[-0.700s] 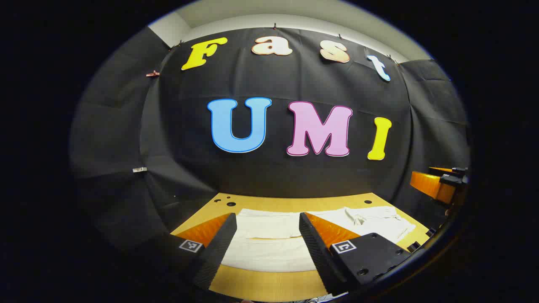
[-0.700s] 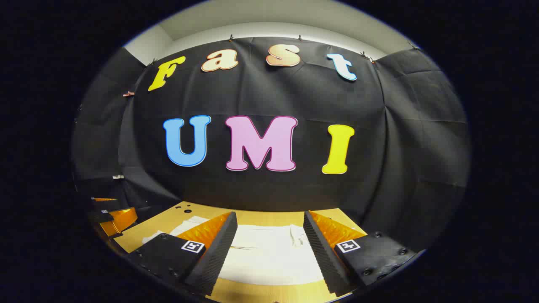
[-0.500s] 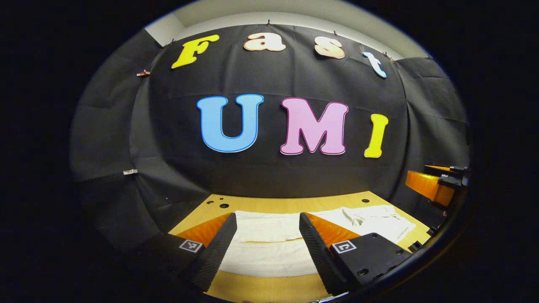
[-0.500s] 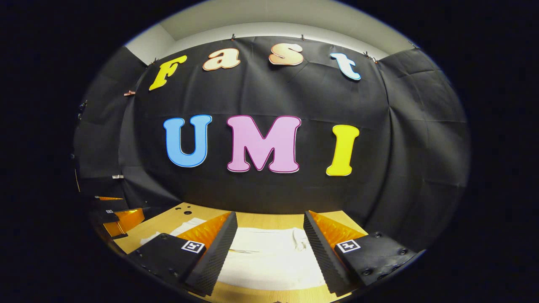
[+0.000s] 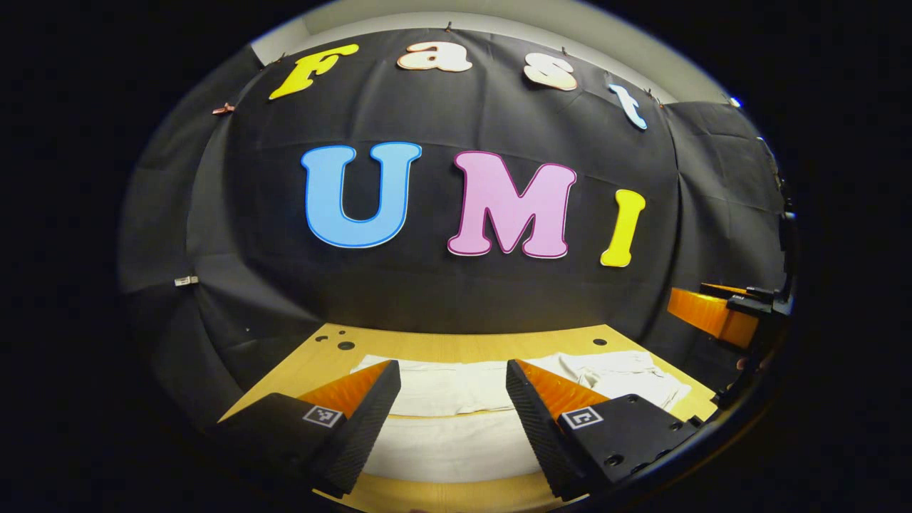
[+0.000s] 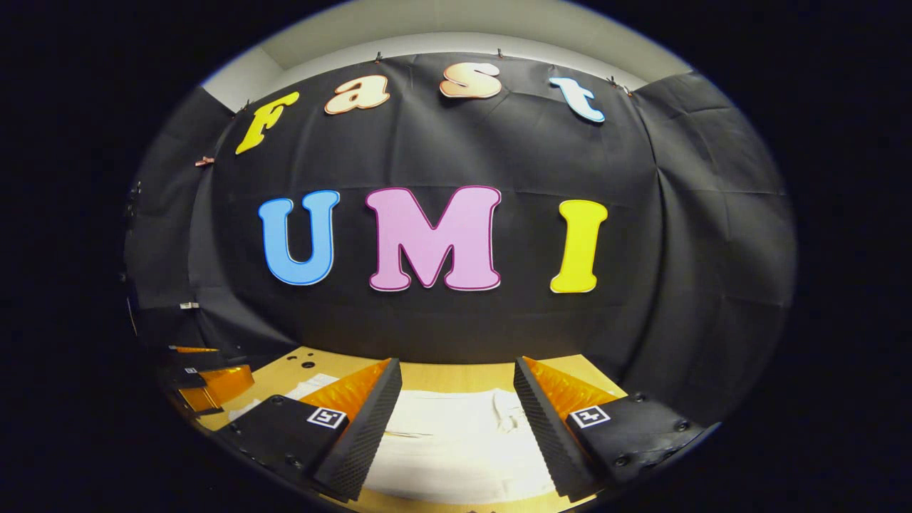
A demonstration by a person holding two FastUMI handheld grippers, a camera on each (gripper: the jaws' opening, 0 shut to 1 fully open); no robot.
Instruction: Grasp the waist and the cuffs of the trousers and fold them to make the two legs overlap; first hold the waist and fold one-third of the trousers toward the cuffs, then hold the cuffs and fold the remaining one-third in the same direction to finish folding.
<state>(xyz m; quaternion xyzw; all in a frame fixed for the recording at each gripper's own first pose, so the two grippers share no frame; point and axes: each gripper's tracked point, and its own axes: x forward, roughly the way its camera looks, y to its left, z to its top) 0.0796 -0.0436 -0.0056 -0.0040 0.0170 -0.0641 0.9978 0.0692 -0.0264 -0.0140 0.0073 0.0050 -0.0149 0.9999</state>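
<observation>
The left gripper [image 5: 453,417] hangs above the worktop [image 5: 456,345] with fingers wide and empty. White trousers [image 5: 456,420] lie spread flat along the worktop, legs apparently not yet overlapped, waist end to the right; I judge no fold begun. The right gripper [image 6: 456,420] hangs likewise, fingers wide, empty. Bare worktop runs behind the cloth; the wall stands close beyond.

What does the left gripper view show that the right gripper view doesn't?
Left gripper view: the left gripper, open above the trouser legs, with the crumpled waist end off to its right. Right gripper view: the right gripper, open above the waist end. Both: white trousers lying on the wooden table, ungrasped.
</observation>
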